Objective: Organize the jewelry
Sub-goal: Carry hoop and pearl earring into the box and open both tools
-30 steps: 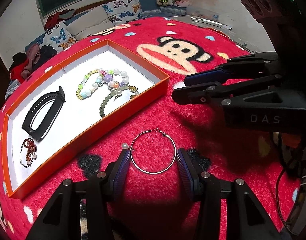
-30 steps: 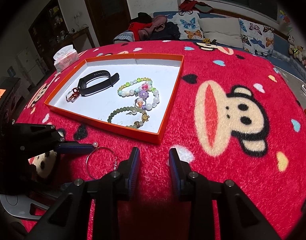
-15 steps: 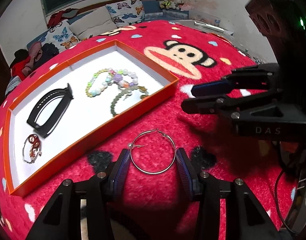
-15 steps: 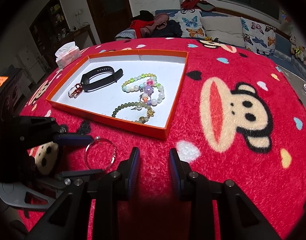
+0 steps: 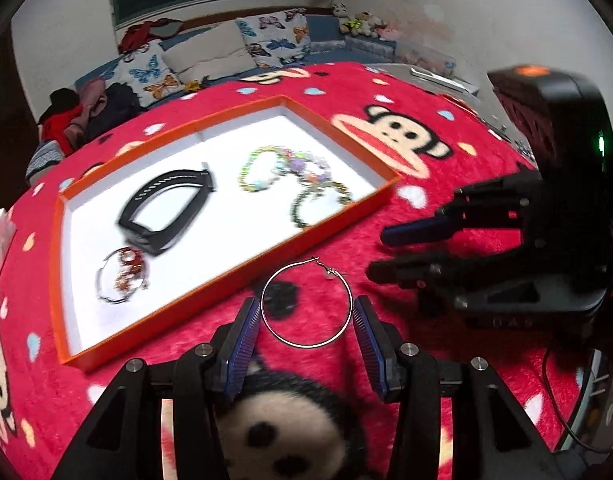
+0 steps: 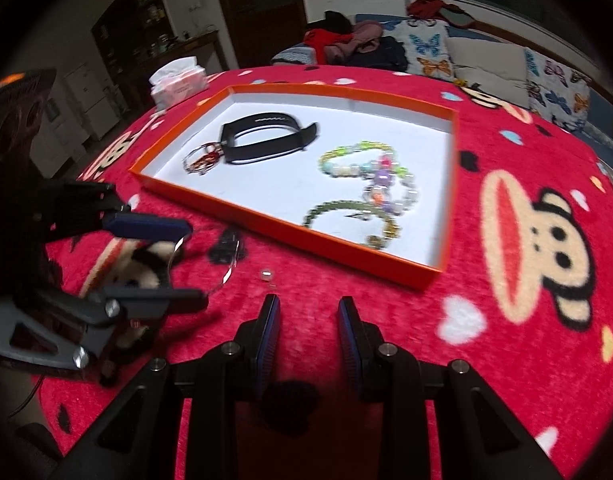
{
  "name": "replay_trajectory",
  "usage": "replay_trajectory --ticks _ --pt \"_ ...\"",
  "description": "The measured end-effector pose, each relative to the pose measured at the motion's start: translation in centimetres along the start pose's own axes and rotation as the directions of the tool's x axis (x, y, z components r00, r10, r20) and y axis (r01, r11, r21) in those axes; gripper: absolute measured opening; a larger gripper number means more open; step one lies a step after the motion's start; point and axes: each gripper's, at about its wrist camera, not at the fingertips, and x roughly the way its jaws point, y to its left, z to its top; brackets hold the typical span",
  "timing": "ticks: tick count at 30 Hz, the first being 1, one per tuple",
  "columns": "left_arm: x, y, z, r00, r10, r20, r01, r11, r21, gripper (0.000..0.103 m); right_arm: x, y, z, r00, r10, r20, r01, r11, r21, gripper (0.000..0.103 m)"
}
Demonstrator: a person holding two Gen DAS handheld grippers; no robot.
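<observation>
Gripping a thin silver wire hoop at lower centre, the left gripper clamps it between ribbed blue pads, just short of the tray. Right gripper: pads apart, nothing between; faint "DAS" moulded on its black body. Orange-walled, white-floored rectangular tray, upper left, holds a black rubber band, glossy bead bracelets and a small red charm ring. Plush red monkey-print cloth underneath.
</observation>
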Motion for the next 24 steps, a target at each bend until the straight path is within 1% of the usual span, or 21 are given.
replay_trajectory --ticks 7,11,15,16,18,24 --pt "-2.0 2.9 -0.8 0.999 0.033 0.019 -0.032 0.998 -0.047 0.051 1.0 1.9 0.5 1.000 0.021 -0.004 -0.021 0.998 -0.060 0.032" --pt "-2.6 3.9 -1.1 0.998 0.049 0.025 -0.048 0.997 -0.061 0.051 1.6 2.4 0.8 1.000 0.013 -0.008 -0.013 0.997 -0.075 0.028" --pt "-3.0 4.7 -1.2 0.998 0.057 0.030 -0.055 0.996 -0.074 0.051 2.0 2.6 1.0 1.000 -0.006 -0.006 0.005 0.996 -0.093 0.026" --pt "-3.1 4.9 -1.3 0.998 0.059 0.032 -0.057 0.995 -0.076 0.051 2.0 2.7 1.1 1.000 -0.007 -0.005 0.006 0.995 -0.097 0.025" --pt "-3.1 5.1 -1.2 0.997 0.063 0.032 -0.060 0.995 -0.080 0.051 2.0 2.9 1.0 1.000 -0.017 -0.003 0.017 0.994 -0.108 0.018" --pt "-3.2 6.1 -1.0 0.996 0.081 0.036 -0.077 0.992 -0.097 0.051 2.1 3.1 1.0 0.998 -0.056 0.006 0.057 0.991 -0.118 0.010"
